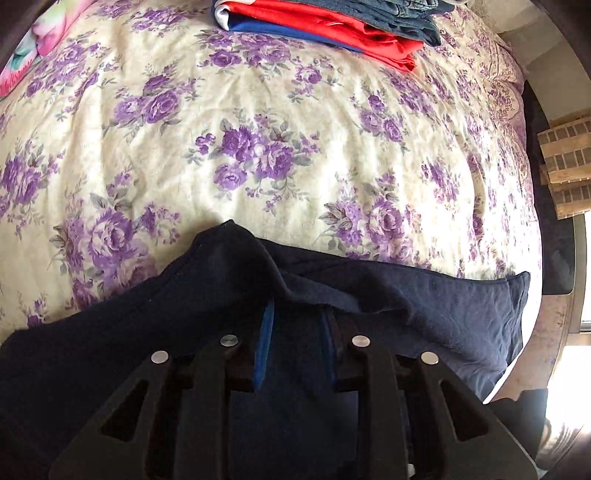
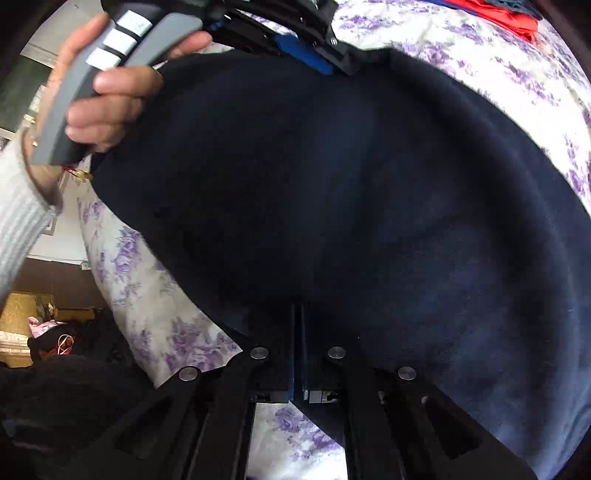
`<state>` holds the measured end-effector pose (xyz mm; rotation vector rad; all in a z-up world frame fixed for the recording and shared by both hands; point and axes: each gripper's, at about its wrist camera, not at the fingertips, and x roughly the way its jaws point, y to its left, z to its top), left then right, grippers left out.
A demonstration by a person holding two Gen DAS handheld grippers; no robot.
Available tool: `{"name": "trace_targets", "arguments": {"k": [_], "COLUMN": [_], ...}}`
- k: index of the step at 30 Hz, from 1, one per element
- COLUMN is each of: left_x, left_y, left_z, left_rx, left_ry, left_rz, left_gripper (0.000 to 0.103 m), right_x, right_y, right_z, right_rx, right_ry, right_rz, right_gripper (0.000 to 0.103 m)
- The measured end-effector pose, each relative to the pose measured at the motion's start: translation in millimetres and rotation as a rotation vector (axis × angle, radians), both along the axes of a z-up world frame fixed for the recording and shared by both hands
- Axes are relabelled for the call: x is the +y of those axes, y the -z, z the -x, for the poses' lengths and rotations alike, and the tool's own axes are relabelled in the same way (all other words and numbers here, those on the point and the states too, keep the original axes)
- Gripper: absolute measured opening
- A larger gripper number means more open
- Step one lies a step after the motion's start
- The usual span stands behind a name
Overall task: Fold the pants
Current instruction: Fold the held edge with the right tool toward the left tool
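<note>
Dark navy pants (image 1: 424, 306) lie across the near part of a floral bedspread (image 1: 258, 122). In the left wrist view the cloth drapes over my left gripper (image 1: 295, 314); its blue-padded fingers stand apart with cloth between them and the tips are hidden. In the right wrist view the pants (image 2: 351, 184) fill most of the frame. My right gripper (image 2: 298, 310) has its fingers pressed together on the pants' near edge. The left gripper (image 2: 317, 61), held by a hand, shows at the top, at the pants' far edge.
A stack of folded clothes, red (image 1: 332, 22) under dark denim (image 1: 399, 14), sits at the far side of the bed. A pink and green cloth (image 1: 33, 48) lies far left. The bed's right edge (image 1: 532, 184) drops to a window and brick wall.
</note>
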<state>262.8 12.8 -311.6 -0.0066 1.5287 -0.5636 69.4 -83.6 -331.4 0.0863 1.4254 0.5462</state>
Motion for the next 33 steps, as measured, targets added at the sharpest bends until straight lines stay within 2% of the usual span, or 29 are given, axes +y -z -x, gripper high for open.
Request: {"name": "trace_targets", "arguments": {"k": [2, 4, 5, 6, 8, 10, 12, 13, 14, 16, 18, 21, 25, 30, 31, 32, 33], "left_x": [-5, 1, 2, 7, 11, 22, 30, 37, 40, 44, 41, 22, -21, -87, -102, -115, -130], "left_y": [-3, -12, -22, -29, -36, -30, -5, 3, -1, -3, -9, -27, -51, -42, -37, -34, -31], "left_z": [4, 16, 29, 47, 80, 115, 147, 161, 172, 179, 179, 178, 176, 173, 172, 170, 170], "left_rx": [0.021, 0.000, -0.028, -0.049, -0.061, -0.039, 0.019, 0.007, -0.039, -0.016, 0.000, -0.049, -0.109, -0.051, -0.031, -0.013, 0.004], "left_ry": [-0.018, -0.004, 0.014, 0.029, 0.036, 0.035, 0.041, 0.037, 0.032, 0.010, 0.007, 0.064, 0.149, 0.230, 0.246, 0.259, 0.276], "left_rz": [-0.031, -0.077, -0.075, -0.068, -0.058, -0.063, -0.112, -0.124, -0.113, -0.128, -0.138, -0.141, -0.098, -0.011, 0.004, 0.016, 0.029], "left_gripper": [0.022, 0.022, 0.022, 0.023, 0.033, 0.038, 0.038, 0.038, 0.039, 0.040, 0.040, 0.040, 0.040, 0.041, 0.041, 0.041, 0.041], "right_x": [-5, -26, -43, -65, -116, -167, -212, -230, -247, -268, -284, -304, -323, -329, -329, -329, -329], "right_y": [-11, -38, -53, -66, -86, -89, -83, -77, -69, -53, -40, -21, 9, 25, 25, 24, 20], "right_z": [0, 7, 15, 26, 58, 98, 141, 162, 182, 214, 233, 238, 227, 202, 193, 189, 185], "right_rx": [0.014, -0.045, -0.089, -0.126, -0.186, -0.174, -0.136, -0.117, -0.087, -0.034, -0.044, -0.064, -0.059, -0.075, -0.072, -0.067, -0.064], "right_ry": [0.037, 0.114, 0.162, 0.224, 0.381, 0.537, 0.703, 0.780, 0.852, 0.977, 1.066, 1.162, 1.229, 1.245, 1.235, 1.229, 1.231], "right_rz": [-0.022, -0.049, -0.062, -0.069, -0.065, -0.072, -0.082, -0.093, -0.118, -0.160, -0.259, -0.396, -0.568, -0.690, -0.681, -0.655, -0.595], "right_gripper": [0.003, 0.005, 0.014, 0.038, 0.060, 0.060, 0.060, 0.060, 0.060, 0.061, 0.061, 0.061, 0.061, 0.060, 0.054, 0.041, 0.021]}}
